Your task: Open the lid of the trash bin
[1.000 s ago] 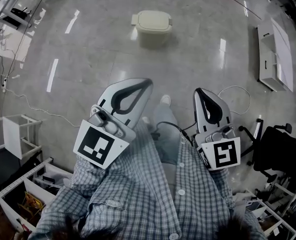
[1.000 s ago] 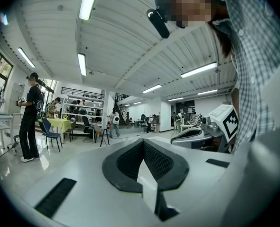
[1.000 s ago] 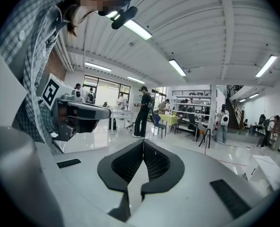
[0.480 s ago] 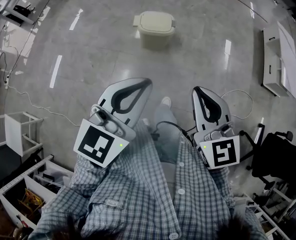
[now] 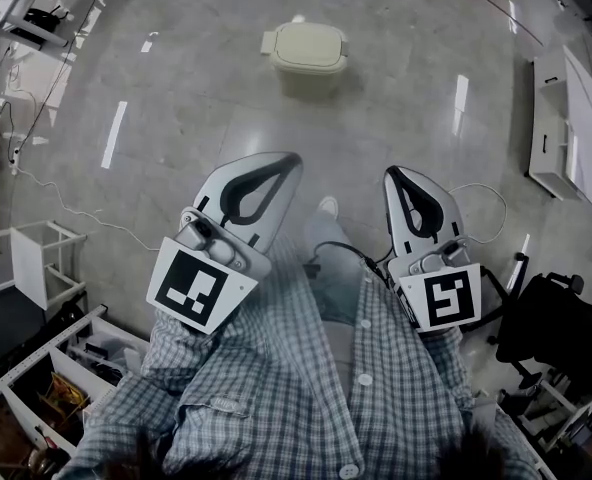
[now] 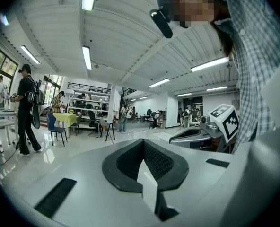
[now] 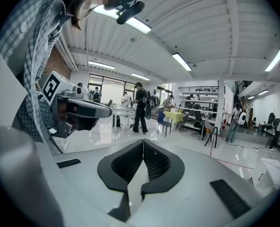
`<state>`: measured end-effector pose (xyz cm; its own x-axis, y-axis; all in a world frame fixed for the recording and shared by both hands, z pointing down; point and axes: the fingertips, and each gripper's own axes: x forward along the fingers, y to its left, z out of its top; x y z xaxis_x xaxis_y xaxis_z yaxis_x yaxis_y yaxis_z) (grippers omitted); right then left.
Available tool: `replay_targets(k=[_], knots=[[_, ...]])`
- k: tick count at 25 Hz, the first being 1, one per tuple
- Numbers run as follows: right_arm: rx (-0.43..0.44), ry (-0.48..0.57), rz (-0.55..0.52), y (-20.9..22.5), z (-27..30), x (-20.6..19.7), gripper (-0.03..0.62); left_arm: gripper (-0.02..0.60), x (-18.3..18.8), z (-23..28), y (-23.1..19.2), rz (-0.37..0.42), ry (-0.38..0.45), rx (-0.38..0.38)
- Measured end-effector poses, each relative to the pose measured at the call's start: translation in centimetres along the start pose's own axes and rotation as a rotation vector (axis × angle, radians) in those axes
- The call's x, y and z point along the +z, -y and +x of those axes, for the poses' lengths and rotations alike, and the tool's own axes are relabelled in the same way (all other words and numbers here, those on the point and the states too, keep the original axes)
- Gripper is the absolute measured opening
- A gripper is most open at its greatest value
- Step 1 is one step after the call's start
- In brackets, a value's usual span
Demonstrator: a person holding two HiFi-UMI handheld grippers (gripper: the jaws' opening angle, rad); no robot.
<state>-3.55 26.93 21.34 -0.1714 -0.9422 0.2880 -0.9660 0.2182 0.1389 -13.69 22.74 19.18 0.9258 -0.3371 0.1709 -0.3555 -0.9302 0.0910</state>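
On the floor ahead: the trash bin [image 5: 304,48] stands alone on the shiny floor [image 5: 176,118], well apart from the person and from both tools. Its pale lid [image 5: 306,38] lies flat and shut.
Left hand-held gripper [image 5: 290,161]: held close before the checked shirt [image 5: 306,388] and pointing out over the floor. Its own view shows the two jaws clenched tip to tip, with nothing between them and only the hall behind.
Right hand-held gripper [image 5: 394,175]: the same, clenched and empty. It is beside the left one, with the person's shoe [image 5: 328,206] between the two in the head view.
Change in the last second: very small. The bin has gone a little toward the top of the head view and the white cabinet [image 5: 566,118] at the right has slid slightly. Both tools keep nearly the same place before the chest. I judge this is the head and body shifting, not a reach.
Meaning for the task: the opening is not yet begun. Neither tool is near the lid, so the step in hand is the approach to the bin, and all of the lifting is left.
Next need: to come close and bring one tool down to the lid's edge. The small tab [image 5: 268,40] at the bin's left side may be a hinge or a handle, but I cannot tell which.
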Motion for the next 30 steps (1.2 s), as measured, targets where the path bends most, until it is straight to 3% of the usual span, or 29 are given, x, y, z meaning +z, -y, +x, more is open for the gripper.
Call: replay_targets(k=[12,30], knots=[[0.074,0.011,0.013,5.5,2.8,-0.2,0.018,0.005,1.6,5.7,-0.4,0.017,-0.021,0.044],[0.066,0.016,0.012,12.4,3.4,-1.2,0.018,0.005,3.7,12.5,-0.5,0.014,0.006,0.053]])
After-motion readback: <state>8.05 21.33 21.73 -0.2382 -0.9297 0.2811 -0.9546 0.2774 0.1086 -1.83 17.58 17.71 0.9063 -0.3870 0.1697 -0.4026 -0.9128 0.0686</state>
